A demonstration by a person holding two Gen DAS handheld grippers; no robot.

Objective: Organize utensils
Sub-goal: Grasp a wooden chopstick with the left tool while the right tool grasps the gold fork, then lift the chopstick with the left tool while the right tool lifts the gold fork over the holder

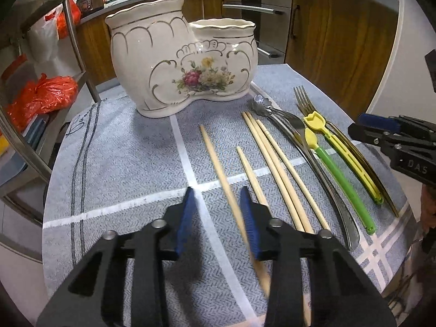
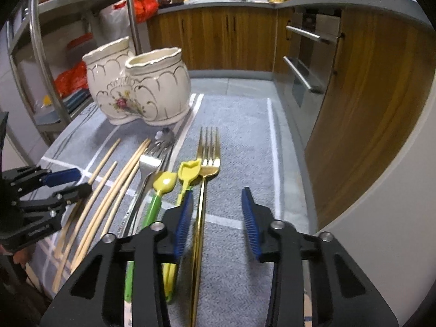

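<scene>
1. Nearest the left wrist camera, the left tongs [image 1: 216, 207] point down at the bench [image 1: 130, 141]; one chopstick [image 1: 218, 171] runs between the pads along the right-hand pad [image 1: 249, 218], with a gap at the other pad, so they are not yet clenched on it.
2. Behind them, the ceramic holder [image 1: 163, 65] stands upright with both compartments empty: the likely destination.
3. Right of that chopstick lie three more chopsticks [image 1: 275, 171], a steel fork [image 1: 297, 130], a green-handled utensil [image 1: 340, 182] and a yellow-handled utensil [image 1: 343, 147], laid roughly parallel, so each can be gripped singly.
4. Farthest right, the right tongs [image 2: 216, 209] straddle the gold fork [image 2: 201, 190]; its handle lies against the left-hand pad [image 2: 184, 218], the other pad stands apart, so no grasp is closed.
</scene>
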